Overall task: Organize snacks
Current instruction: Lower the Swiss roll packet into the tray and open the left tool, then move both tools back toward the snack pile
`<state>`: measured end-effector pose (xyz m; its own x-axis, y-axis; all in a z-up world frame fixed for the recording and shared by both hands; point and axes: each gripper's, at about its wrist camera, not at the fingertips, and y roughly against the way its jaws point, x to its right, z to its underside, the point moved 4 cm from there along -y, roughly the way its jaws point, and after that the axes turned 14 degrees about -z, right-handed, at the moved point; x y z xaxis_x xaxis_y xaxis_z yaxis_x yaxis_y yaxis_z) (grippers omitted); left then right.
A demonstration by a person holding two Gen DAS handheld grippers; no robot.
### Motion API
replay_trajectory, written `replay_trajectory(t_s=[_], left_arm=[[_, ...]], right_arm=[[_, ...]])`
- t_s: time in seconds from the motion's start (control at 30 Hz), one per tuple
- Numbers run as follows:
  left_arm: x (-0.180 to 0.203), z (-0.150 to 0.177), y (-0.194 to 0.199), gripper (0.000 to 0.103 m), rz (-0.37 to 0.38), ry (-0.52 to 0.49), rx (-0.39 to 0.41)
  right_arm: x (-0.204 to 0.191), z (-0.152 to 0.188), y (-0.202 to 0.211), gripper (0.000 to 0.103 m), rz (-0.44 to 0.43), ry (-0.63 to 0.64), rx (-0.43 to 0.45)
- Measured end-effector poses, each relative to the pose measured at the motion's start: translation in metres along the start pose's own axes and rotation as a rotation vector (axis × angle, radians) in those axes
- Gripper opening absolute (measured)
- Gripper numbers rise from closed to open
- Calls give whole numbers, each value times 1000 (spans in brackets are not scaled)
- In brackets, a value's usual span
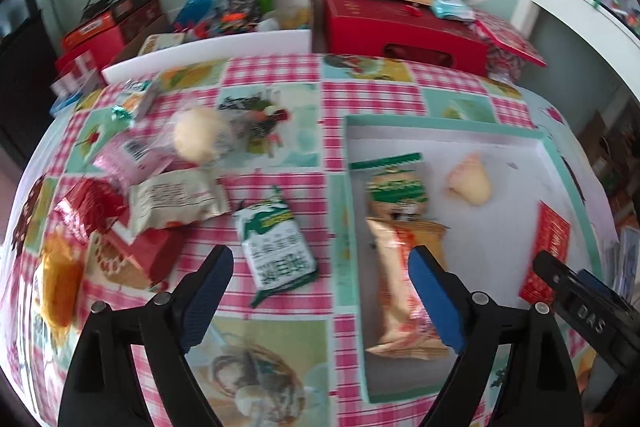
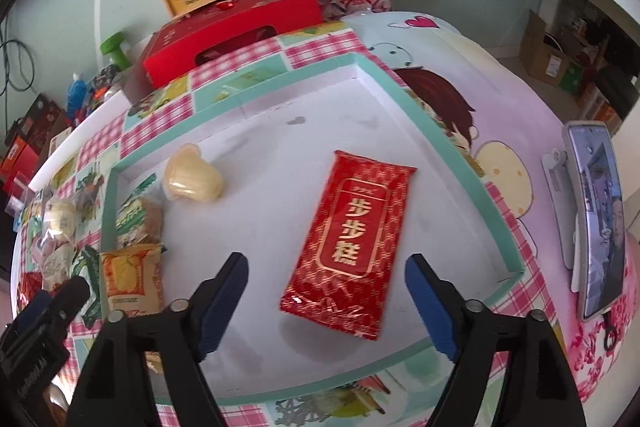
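Both grippers hang spread and empty: the left gripper (image 1: 322,291) above the green-white packet (image 1: 278,251) on the tablecloth (image 1: 280,183), the right gripper (image 2: 326,301) above the red packet (image 2: 349,243) in the teal tray (image 2: 452,151). I would lower the left one straight and pinch the packet's middle. Only the right view shows the phone (image 2: 598,219).
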<state>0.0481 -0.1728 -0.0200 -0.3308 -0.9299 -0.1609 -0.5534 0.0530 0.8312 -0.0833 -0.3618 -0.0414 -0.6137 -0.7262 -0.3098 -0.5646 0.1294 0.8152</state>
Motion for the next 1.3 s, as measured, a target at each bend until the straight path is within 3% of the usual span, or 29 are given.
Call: replay_trajectory(t_s=[0.17, 0.33, 0.47, 1.03, 1.1, 1.13, 1.3], left_arm=[[-30, 1, -8, 92, -48, 77, -44], [-57, 9, -23, 92, -110, 121, -125], [-76, 15, -29, 92, -116, 164, -162], [-147, 20, -26, 93, -196, 223, -132], [-155, 20, -25, 96, -197, 237, -125], [-160, 20, -25, 103, -195, 248, -125], [-184, 24, -28, 103, -154, 330, -141]], right_arm=[[-24, 4, 1, 103, -23, 68, 6], [-50, 10, 4, 103, -65, 112, 17], [-75, 17, 7, 103, -130, 137, 25], [-151, 47, 0, 103, -227, 248, -9], [-156, 48, -1, 103, -236, 254, -14], [-159, 48, -3, 103, -245, 260, -15], [-180, 47, -6, 103, -280, 311, 2]])
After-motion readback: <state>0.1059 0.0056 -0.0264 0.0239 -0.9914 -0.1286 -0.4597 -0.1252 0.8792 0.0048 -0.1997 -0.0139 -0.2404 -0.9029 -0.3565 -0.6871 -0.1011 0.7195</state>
